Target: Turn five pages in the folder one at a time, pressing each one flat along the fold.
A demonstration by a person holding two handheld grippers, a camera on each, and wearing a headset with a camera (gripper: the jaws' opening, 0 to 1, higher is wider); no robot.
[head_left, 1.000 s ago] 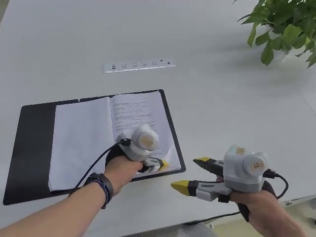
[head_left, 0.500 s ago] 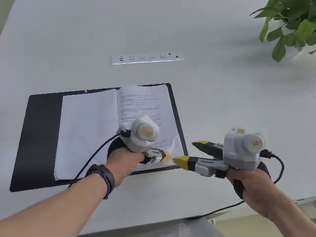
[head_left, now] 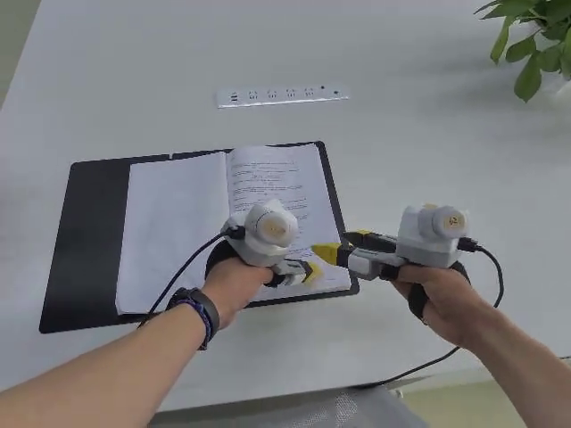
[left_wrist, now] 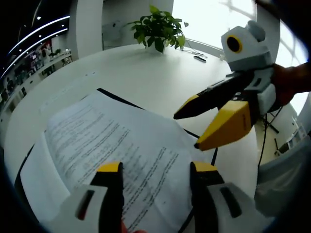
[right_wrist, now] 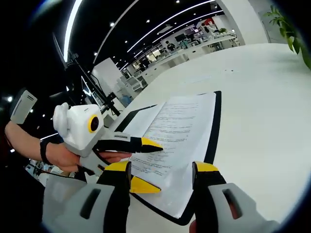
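The black folder (head_left: 89,241) lies open on the white table, with a blank page on the left and a printed right page (head_left: 272,192). My left gripper (head_left: 308,270) stands open at the lower right corner of that page (left_wrist: 112,136), one jaw on either side of the paper's edge (left_wrist: 156,169). My right gripper (head_left: 335,246) is open and points left, with its tips almost touching the left gripper at the same corner. From its own view (right_wrist: 161,169) the left gripper (right_wrist: 148,165) and the printed page (right_wrist: 180,121) lie just ahead.
A white power strip (head_left: 281,94) lies beyond the folder. A potted plant (head_left: 535,45) stands at the far right corner. Cables trail from both grippers toward the table's front edge, just below my hands.
My right gripper has moved left from the bare table to the folder's lower right corner, beside the left gripper. The left gripper has stayed at that corner.
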